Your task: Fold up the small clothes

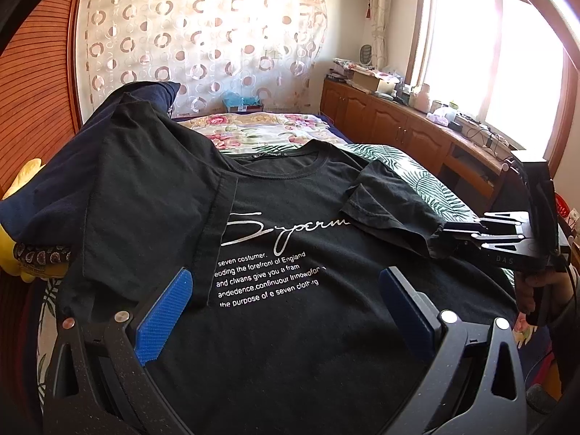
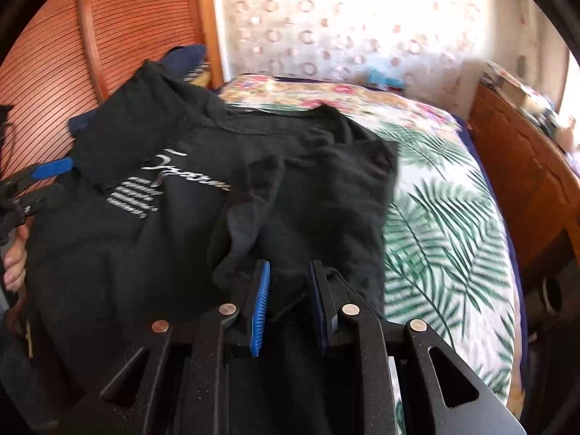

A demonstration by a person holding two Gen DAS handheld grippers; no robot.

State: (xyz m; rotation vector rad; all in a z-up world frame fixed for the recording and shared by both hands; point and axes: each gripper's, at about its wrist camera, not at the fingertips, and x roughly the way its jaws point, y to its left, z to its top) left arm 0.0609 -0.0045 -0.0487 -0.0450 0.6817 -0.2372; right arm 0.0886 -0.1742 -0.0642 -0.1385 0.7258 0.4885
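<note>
Right gripper pinches the black T-shirt by its sleeve, jaws narrowed on a bunch of cloth at centre-right of the left view. Left gripper hangs wide open and empty over the printed chest. Shirt lies across the bed, filling mid-frame. Looks light, limp, sure to sag; take hems and seams.

Black t-shirt with white script and printed text. White bedsheet patterned with green palm leaves; floral quilt in pink and cream. Blue gripper pads. Curtain sheer, brown-and-white circles. Orange-brown wooden cabinets.
</note>
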